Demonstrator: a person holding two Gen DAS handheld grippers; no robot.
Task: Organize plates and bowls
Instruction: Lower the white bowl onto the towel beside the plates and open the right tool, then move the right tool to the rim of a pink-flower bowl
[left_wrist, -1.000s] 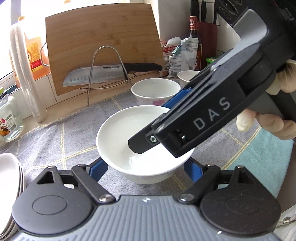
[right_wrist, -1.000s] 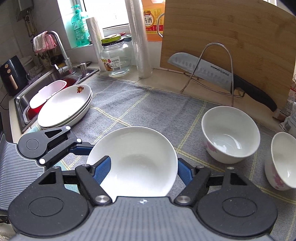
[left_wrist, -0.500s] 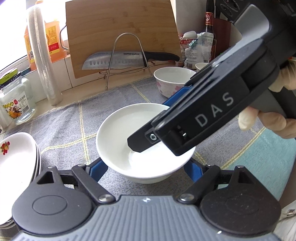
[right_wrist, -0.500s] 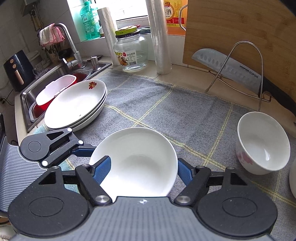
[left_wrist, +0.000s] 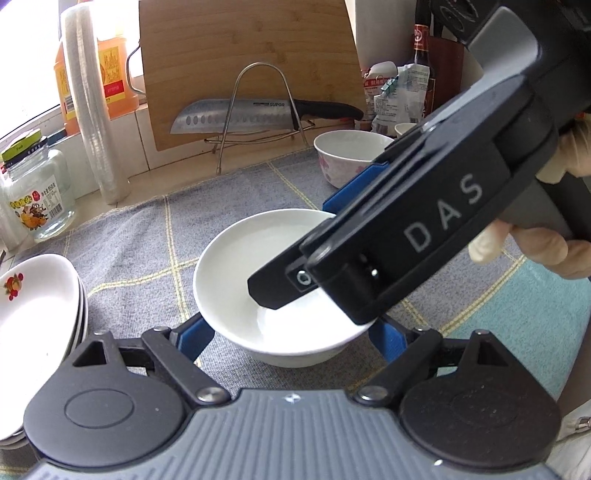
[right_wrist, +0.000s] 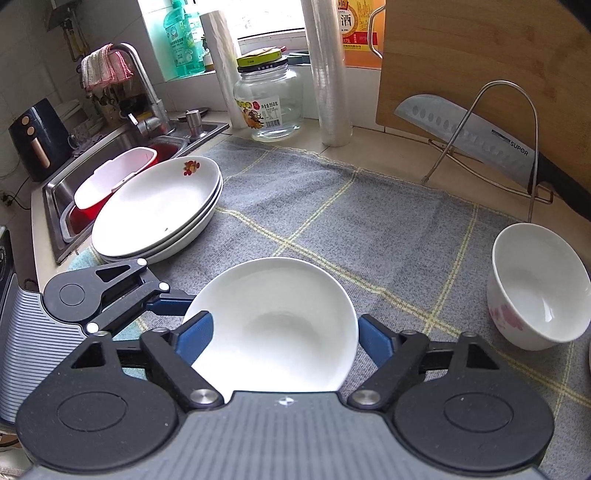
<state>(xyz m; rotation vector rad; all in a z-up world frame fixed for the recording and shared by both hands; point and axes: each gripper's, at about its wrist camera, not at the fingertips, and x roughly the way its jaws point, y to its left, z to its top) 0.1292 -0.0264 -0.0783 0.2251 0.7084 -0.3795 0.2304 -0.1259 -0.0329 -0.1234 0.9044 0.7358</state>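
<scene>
A plain white shallow bowl (left_wrist: 236, 266) is held between both grippers above the grey checked mat (right_wrist: 369, 229). My left gripper (left_wrist: 291, 332) has its blue fingers on either side of the bowl. My right gripper (right_wrist: 280, 332) also grips the same bowl (right_wrist: 280, 325) across its rim, and its black body (left_wrist: 424, 221) crosses over the bowl in the left wrist view. A stack of white plates with a fruit print (right_wrist: 159, 206) lies at the left of the mat. A pink-flowered bowl (right_wrist: 539, 291) stands at the right.
A sink (right_wrist: 59, 192) with a red and white tub lies left of the plates. A glass jar (right_wrist: 269, 99), plastic-wrap rolls (right_wrist: 328, 74), a bamboo cutting board (right_wrist: 480, 55) and a knife on a wire rack (right_wrist: 469, 136) line the back. Bottles and bags (left_wrist: 402, 92) stand back right.
Both grippers carried the white bowl leftward across the mat. The plate stack has come closer on the left and the flowered bowls have slid off to the right.
</scene>
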